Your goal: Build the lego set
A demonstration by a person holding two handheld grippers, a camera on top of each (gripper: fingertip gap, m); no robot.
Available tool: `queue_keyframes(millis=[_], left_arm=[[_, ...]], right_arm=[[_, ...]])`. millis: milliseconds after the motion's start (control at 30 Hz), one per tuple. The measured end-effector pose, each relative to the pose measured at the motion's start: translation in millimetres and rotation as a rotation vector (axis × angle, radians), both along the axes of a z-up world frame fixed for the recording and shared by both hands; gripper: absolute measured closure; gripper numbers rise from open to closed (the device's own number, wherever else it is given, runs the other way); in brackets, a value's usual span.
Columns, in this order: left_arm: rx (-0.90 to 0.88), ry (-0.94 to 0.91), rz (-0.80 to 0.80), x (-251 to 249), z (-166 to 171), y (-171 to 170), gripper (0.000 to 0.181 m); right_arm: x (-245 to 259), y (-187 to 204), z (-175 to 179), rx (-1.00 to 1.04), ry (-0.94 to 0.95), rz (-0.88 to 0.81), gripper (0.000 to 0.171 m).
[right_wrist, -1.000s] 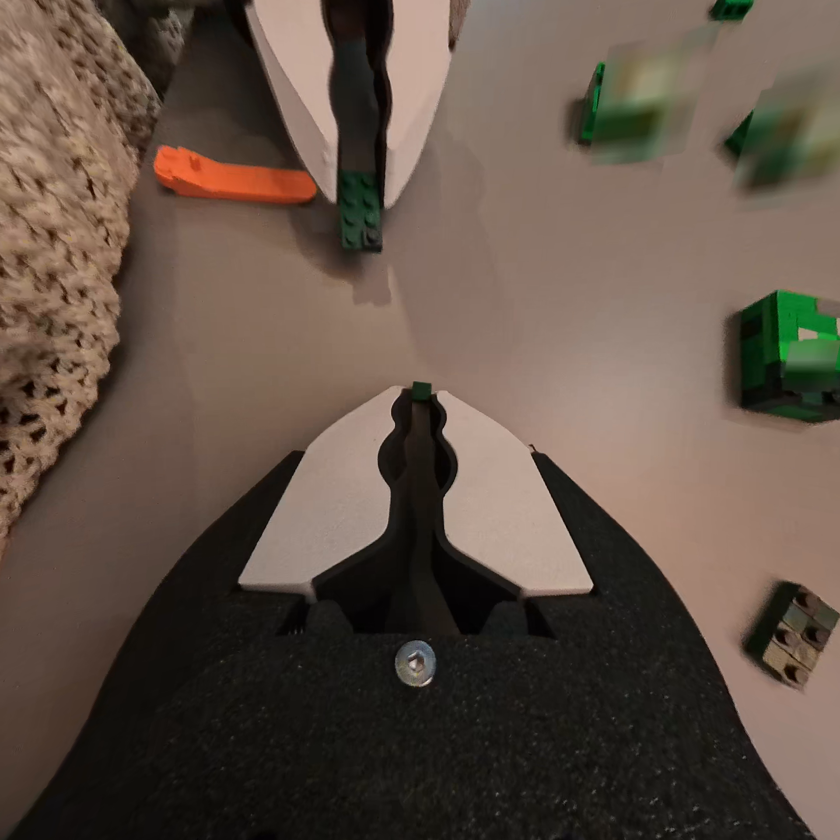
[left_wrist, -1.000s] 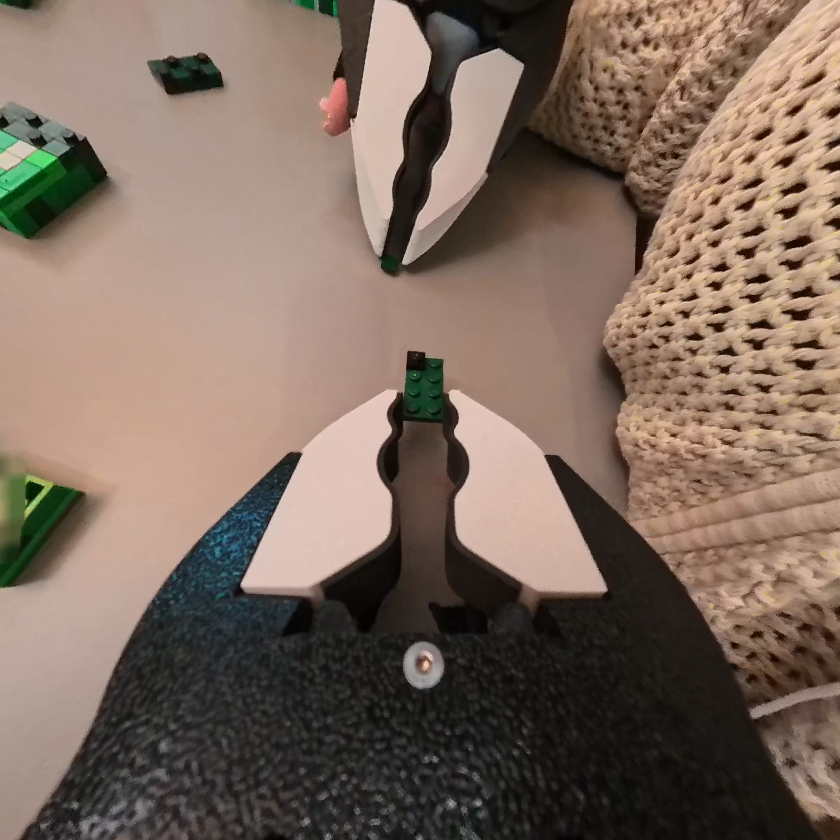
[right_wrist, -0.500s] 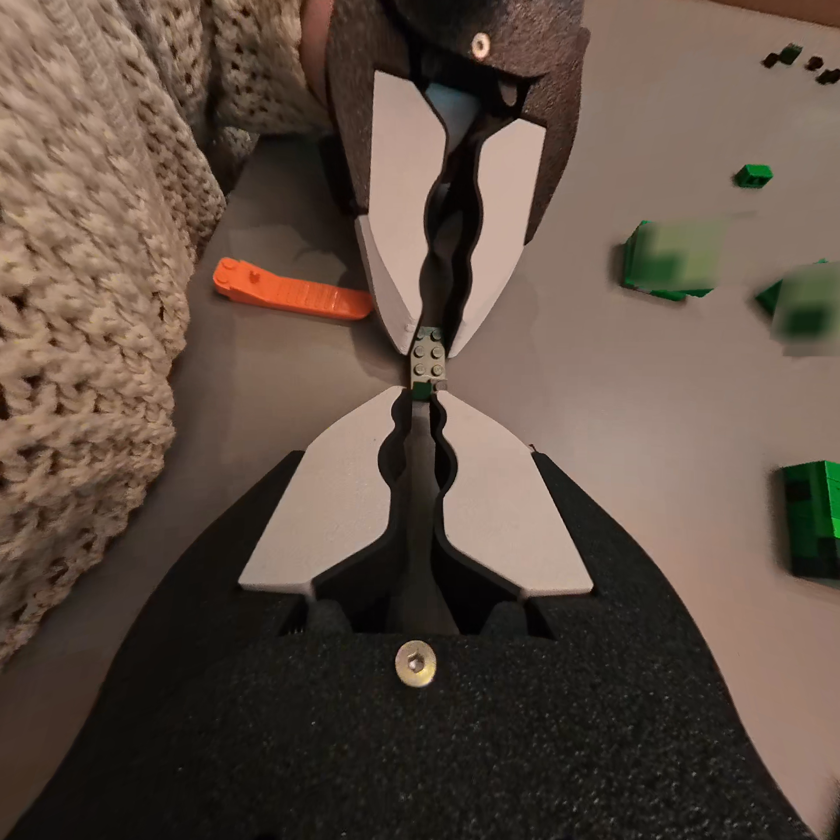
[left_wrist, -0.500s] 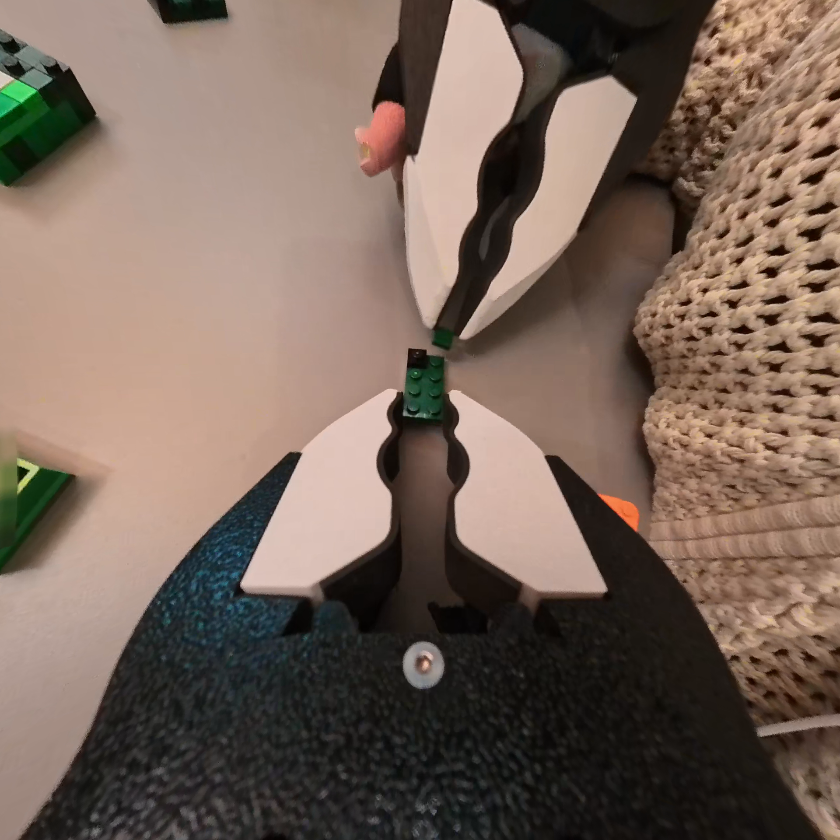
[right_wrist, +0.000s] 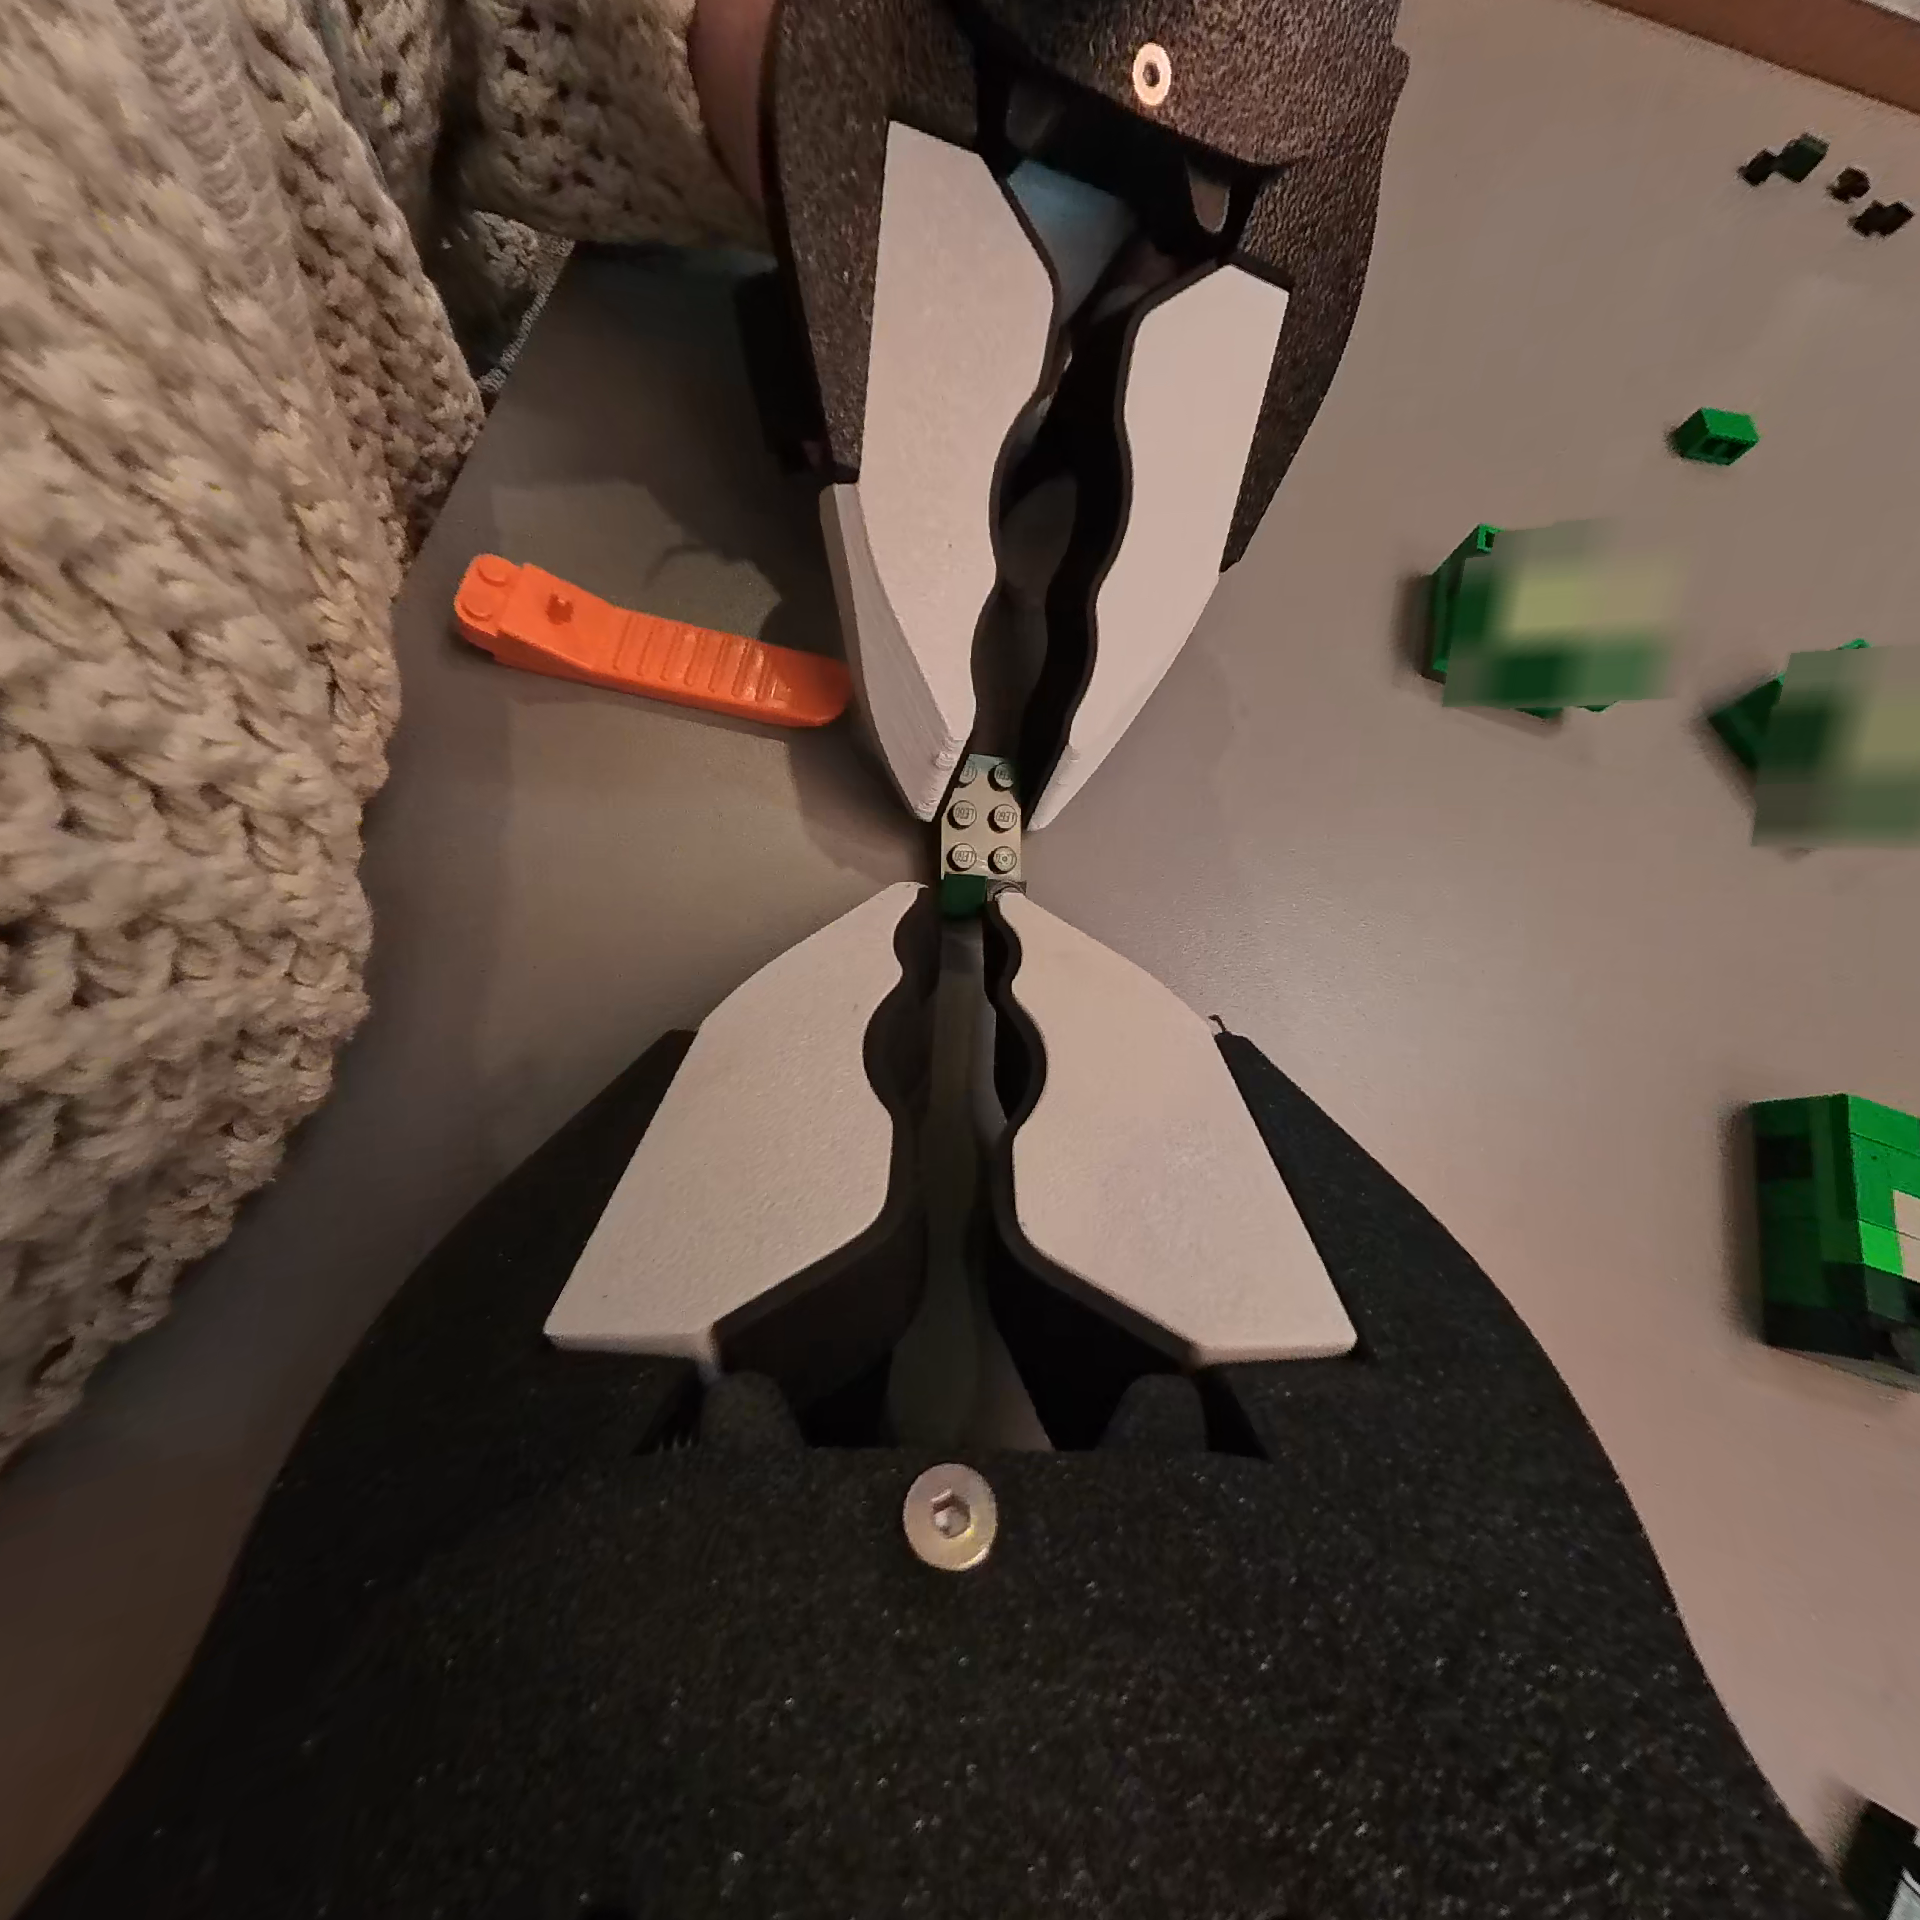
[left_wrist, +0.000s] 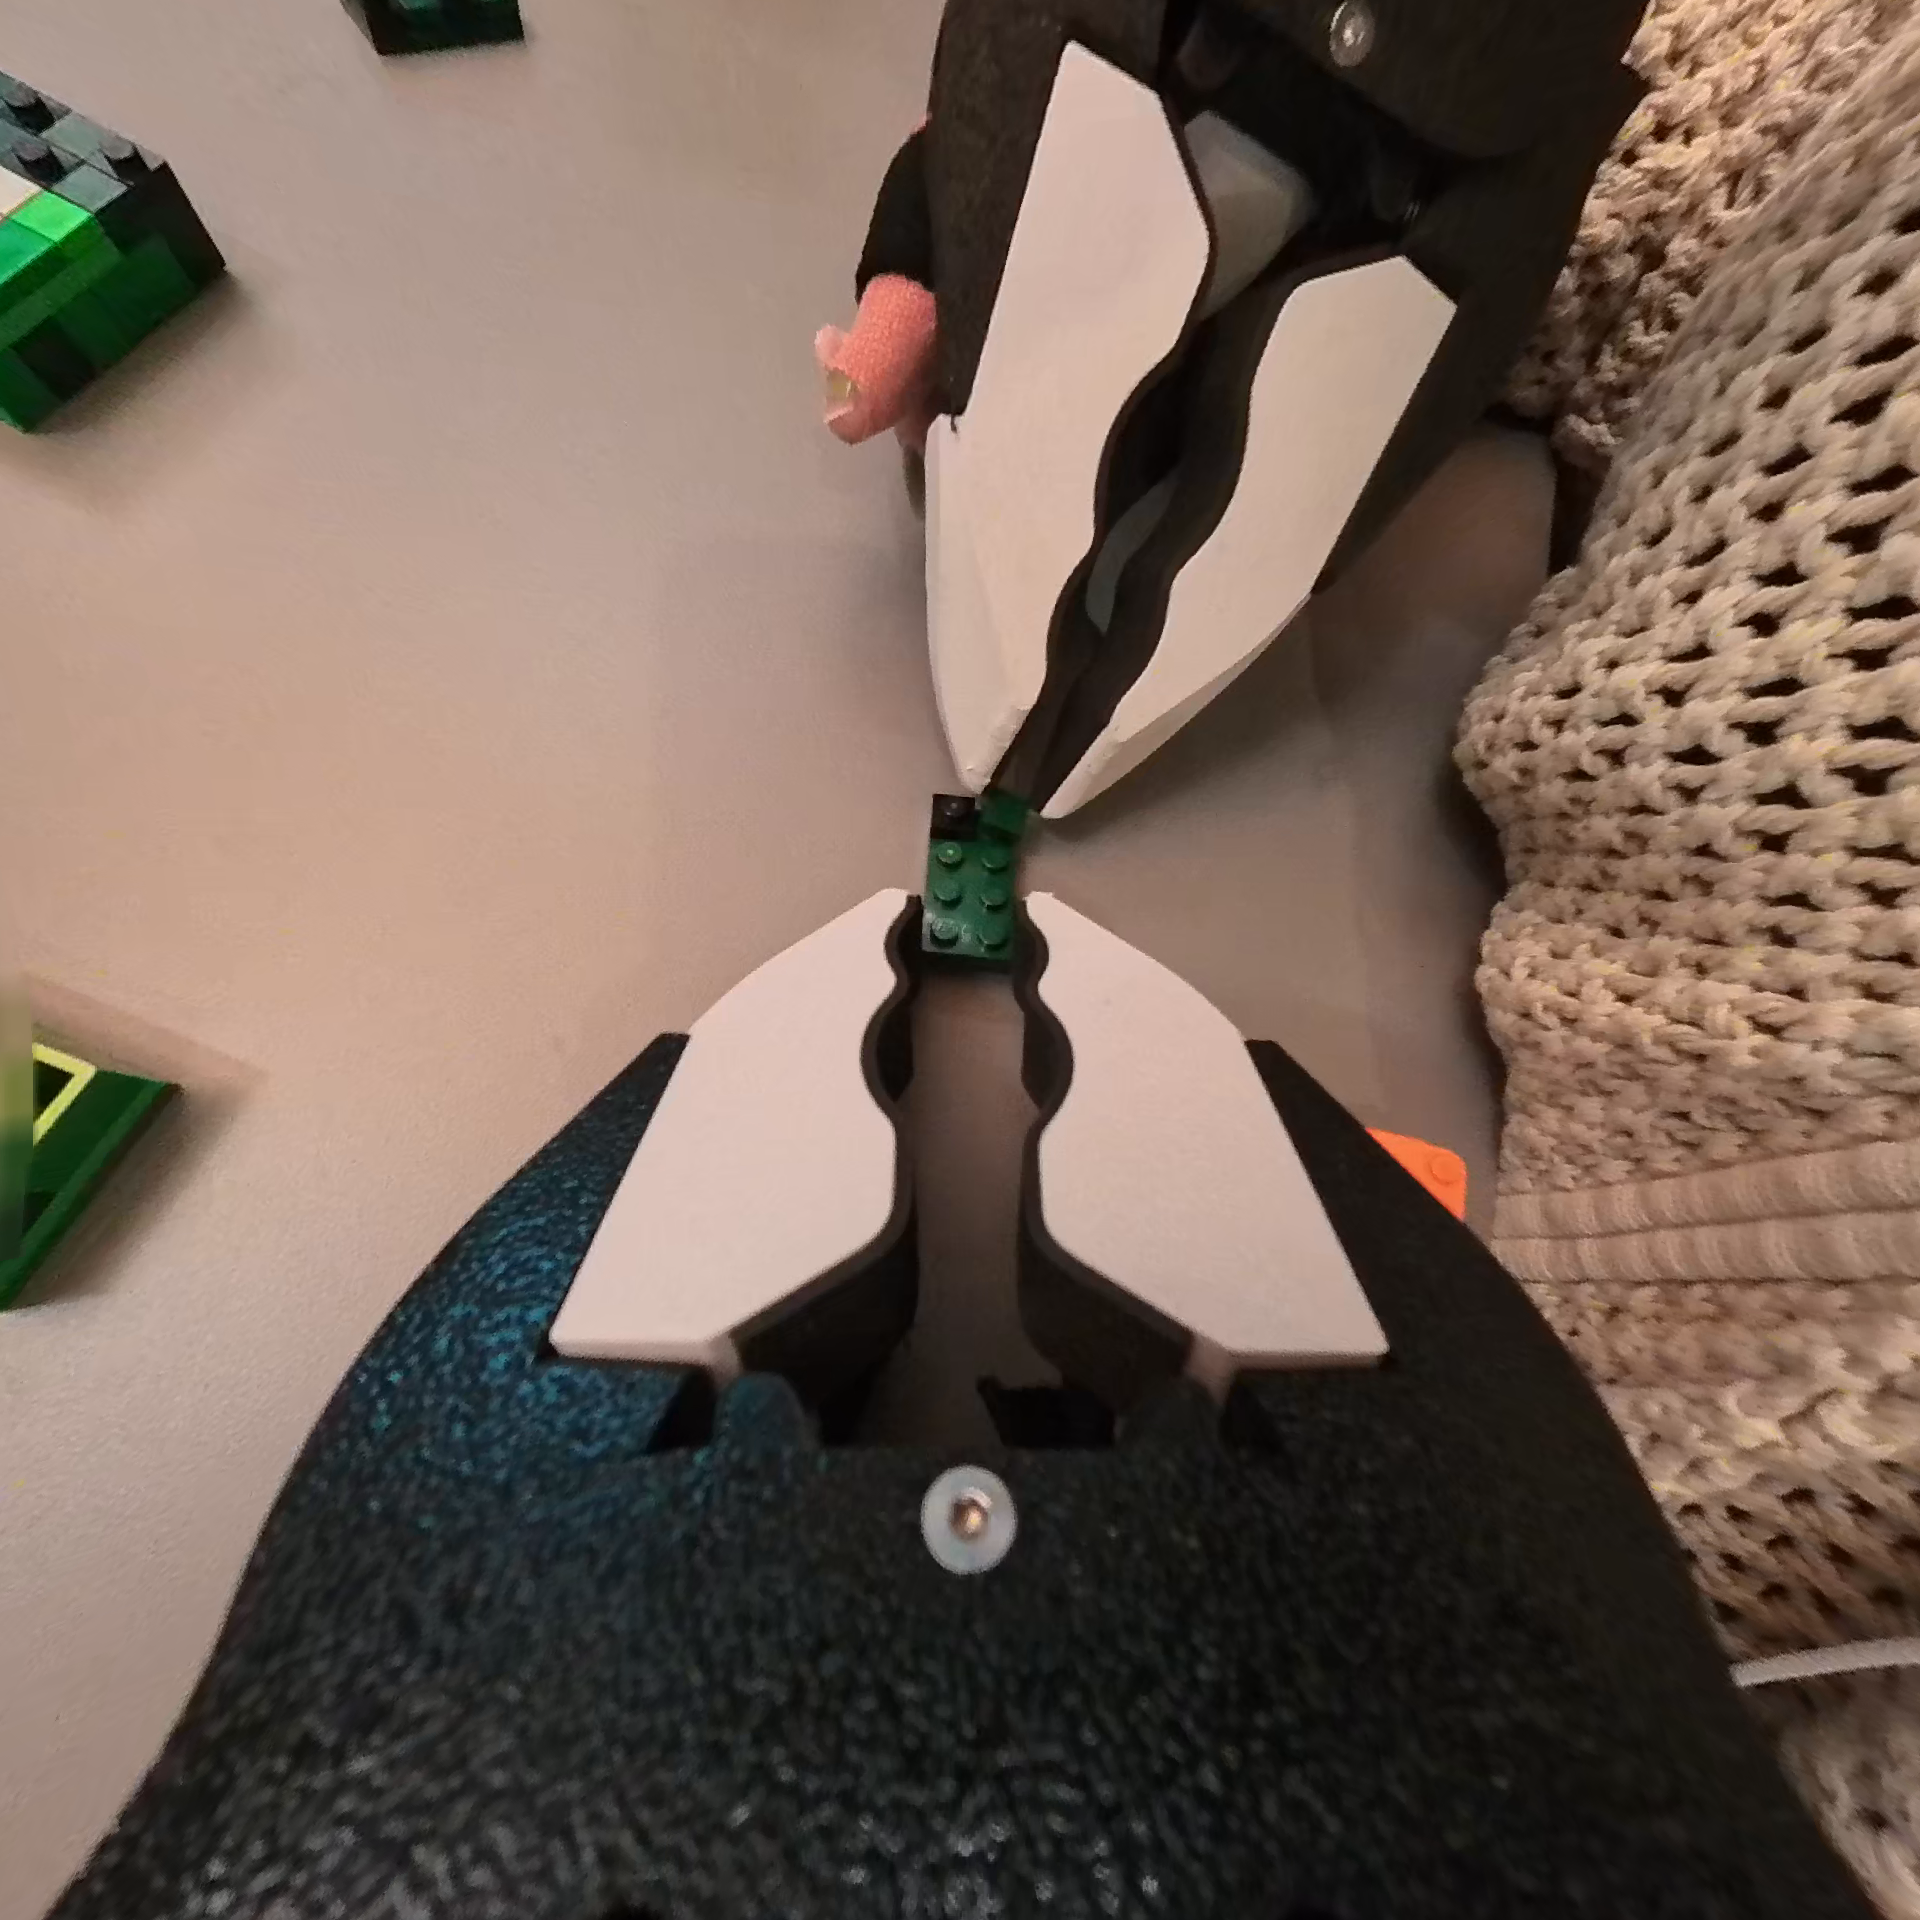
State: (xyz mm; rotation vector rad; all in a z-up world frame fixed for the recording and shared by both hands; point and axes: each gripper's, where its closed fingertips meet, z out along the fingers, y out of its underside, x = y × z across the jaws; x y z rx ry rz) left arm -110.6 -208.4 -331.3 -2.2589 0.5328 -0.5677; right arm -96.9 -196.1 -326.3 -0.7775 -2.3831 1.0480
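My left gripper is shut on a dark green studded plate that carries a small black piece at its far end. It shows again in the right wrist view, with the plate pointing at me. My right gripper is shut on a tiny green brick. In the left wrist view the right gripper comes down from above and its green brick touches the plate's far end beside the black piece.
An orange brick separator lies on the grey table by a person's knitted cream sleeve. Green brick assemblies and small loose bricks lie around. Blurred patches cover some green builds. Left and right tips are no more than a few centimetres apart. Between my left fingertips and the orange brick separator there is roughly 6 cm.
The two grippers have closed the gap between them. The right gripper's green brick, apart from the plate one second ago, now touches the plate's far end.
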Motion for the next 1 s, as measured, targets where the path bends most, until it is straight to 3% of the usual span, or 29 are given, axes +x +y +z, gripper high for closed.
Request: queue_keyframes(millis=[433, 633, 1000], left_arm=[[0.006, -0.001, 0.003, 1, 2, 0, 0.166], [0.004, -0.004, -0.003, 1, 2, -1, 0.166], [0.017, -0.008, -0.012, 3, 3, 0, 0.166]], right_arm=[[1, 0, 2, 0.006, 0.013, -0.002, 0.160], [14, 7, 1, -0.125, -0.150, -0.010, 0.158], [12, 4, -8, 0.027, -0.203, -0.078, 0.165]])
